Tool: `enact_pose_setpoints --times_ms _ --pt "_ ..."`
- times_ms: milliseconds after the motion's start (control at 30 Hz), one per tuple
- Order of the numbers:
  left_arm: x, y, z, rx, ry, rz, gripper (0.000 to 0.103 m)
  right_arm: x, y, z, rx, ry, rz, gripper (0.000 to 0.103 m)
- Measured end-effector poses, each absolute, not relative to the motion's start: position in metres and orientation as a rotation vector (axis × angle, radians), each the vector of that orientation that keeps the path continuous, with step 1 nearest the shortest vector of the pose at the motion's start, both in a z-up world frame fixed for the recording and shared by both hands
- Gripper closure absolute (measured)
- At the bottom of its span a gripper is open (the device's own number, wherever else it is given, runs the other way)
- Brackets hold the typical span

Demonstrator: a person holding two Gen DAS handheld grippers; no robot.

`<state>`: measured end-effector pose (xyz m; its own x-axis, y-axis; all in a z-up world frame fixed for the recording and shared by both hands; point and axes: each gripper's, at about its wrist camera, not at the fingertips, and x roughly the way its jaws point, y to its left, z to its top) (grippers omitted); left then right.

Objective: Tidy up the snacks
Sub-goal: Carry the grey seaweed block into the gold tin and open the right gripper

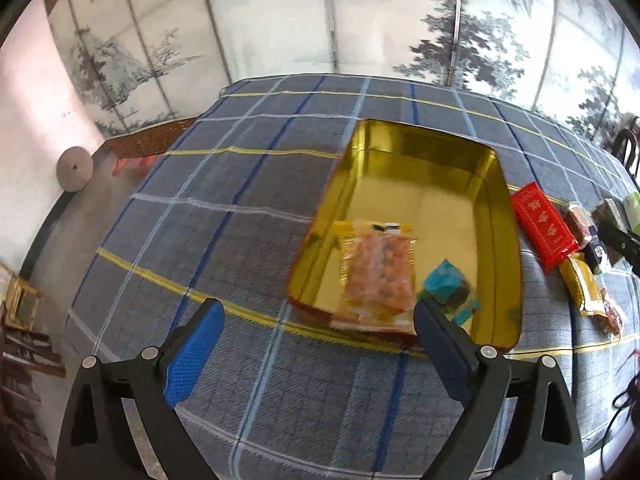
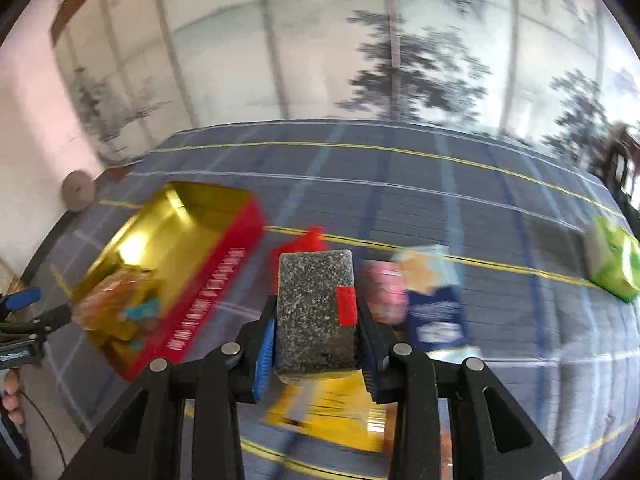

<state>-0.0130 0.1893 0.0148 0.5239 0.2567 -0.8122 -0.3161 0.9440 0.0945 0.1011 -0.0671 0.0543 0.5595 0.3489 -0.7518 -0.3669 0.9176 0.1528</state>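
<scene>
Overhead, left gripper (image 1: 318, 322) spread wide and empty above the plaid tablecloth (image 1: 224, 208), gold-lined rectangular red tin (image 1: 502, 216) at its one o'clock holding an orange snack bag (image 1: 378, 276) and teal packet (image 1: 442, 280), right gripper (image 2: 316, 334) pinching a speckled grey snack block (image 2: 310, 308), red tin at its ten o'clock.

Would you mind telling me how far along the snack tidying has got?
Done: an orange snack bag and a teal-wrapped snack lie in the gold tin. The left claw is open and empty. In hand: the right claw grips a dark speckled packet. Left: a red packet, a yellow packet, a blue packet and a green pack lie on the checked cloth.
</scene>
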Motion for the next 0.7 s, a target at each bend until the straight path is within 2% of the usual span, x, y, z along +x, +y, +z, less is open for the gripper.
enact_pose_setpoints --times_ms 267,700 --pt "-0.033 0.223 0.014 -0.123 0.963 0.423 0.009 0.088 0.007 0.056 -0.068 0.893 0.566 0.068" --pt "-0.058 0.258 0.015 -0.183 0.967 0.507 0.009 0.078 0.072 0.056 -0.148 0.905 0.672 0.068"
